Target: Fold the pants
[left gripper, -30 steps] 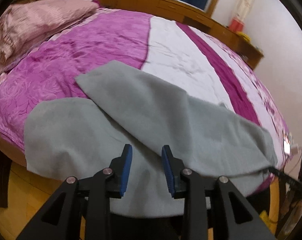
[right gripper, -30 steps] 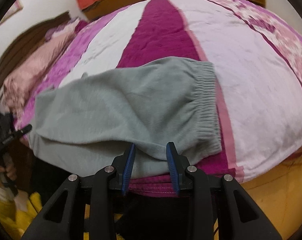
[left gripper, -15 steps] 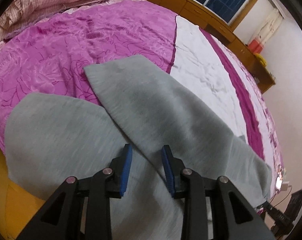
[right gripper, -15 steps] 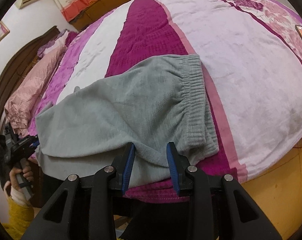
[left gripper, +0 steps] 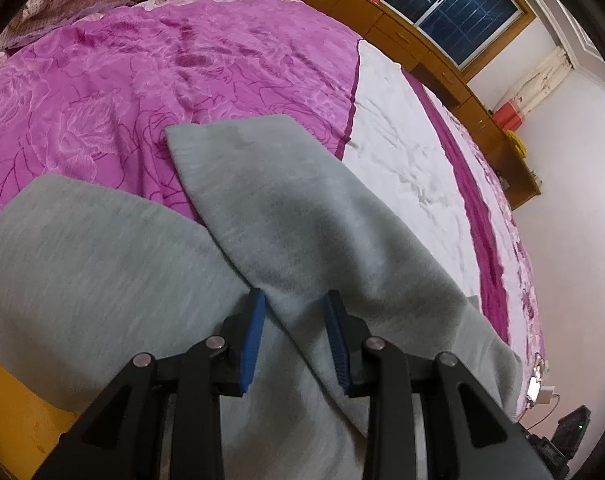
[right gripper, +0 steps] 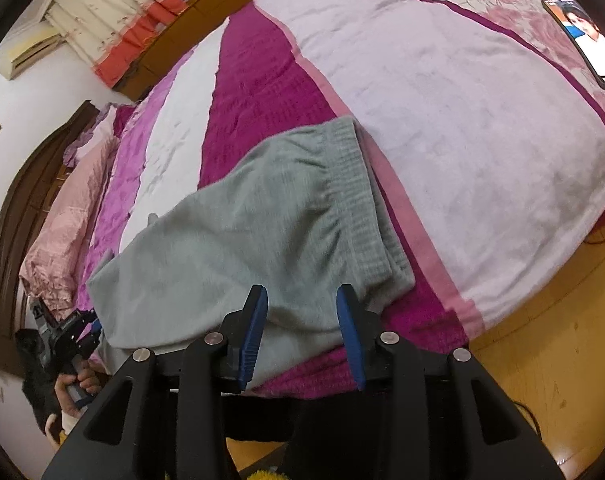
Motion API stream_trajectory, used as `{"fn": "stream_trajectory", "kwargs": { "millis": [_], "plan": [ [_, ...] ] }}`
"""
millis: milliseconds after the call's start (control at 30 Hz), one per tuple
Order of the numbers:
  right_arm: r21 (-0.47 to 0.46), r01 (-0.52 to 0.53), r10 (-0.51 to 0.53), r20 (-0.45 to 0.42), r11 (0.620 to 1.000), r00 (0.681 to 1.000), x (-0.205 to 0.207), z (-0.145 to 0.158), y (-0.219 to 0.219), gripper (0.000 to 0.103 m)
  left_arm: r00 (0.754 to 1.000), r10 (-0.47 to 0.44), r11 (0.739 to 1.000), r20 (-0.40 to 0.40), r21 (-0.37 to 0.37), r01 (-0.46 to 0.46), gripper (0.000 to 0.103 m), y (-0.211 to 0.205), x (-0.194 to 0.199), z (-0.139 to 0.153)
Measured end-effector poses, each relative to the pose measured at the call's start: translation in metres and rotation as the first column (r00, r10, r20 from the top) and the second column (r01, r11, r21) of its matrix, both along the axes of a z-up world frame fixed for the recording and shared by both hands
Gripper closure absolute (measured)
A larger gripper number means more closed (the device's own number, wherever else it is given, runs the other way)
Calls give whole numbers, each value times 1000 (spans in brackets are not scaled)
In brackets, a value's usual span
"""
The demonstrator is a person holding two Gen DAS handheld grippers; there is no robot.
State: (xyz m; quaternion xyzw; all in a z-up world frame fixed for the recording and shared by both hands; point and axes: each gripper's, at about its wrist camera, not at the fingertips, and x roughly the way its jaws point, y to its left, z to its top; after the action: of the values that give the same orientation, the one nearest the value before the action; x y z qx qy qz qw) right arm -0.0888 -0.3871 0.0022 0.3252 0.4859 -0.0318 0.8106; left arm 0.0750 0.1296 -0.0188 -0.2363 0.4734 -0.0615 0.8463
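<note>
The grey pants lie across the near edge of the bed, legs splayed apart, waistband toward my right. I have my left gripper parted over the upper leg's edge and my right gripper parted at the hip, grasping nothing, probably ready to pinch and fold one leg over the other.

Gray pants between parted gripper pads

Pants lie on bed near its edge, one leg overlapping the other (waistband rightward); phone, probably, on bed far right.
</note>
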Motion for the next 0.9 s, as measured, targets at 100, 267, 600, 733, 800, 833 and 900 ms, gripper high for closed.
{"fn": "stream_trajectory", "kwargs": {
  "millis": [100, 267, 600, 733, 800, 833, 900],
  "plan": [
    [15, -5, 6, -13, 1000, 1000, -3, -4, 4, 74, 1000, 3, 1000, 1, 23, -3, 71, -4, 5, -2],
    [40, 1, 0, -48, 999, 999, 1, -17, 8, 74, 1000, 10, 1000, 5, 29, -10, 72, -6, 10, -3],
    [45, -5, 6, -34, 999, 999, 2, -19, 10, 74, 990, 132, 979, 38, 150, -136, 67, 6, 5, 11],
    [55, 3, -2, -30, 998, 1000, 3, -22, 11, 74, 991, 133, 985, 24, 109, -135, 67, 10, 19, 1],
    [57, 6, -4, -27, 998, 1000, 2, -22, 11, 74, 991, 130, 985, 44, 108, -134, 67, 11, 25, 1],
    [57, 6, -5, -27, 998, 1000, 3, -23, 11, 74, 991, 127, 985, 43, 110, -131, 68, 9, 29, 1],
    [57, 5, -4, -26, 998, 1000, 2, -23, 11, 74, 991, 125, 986, 36, 108, -128, 70, 9, 34, -1]
  ]
}}
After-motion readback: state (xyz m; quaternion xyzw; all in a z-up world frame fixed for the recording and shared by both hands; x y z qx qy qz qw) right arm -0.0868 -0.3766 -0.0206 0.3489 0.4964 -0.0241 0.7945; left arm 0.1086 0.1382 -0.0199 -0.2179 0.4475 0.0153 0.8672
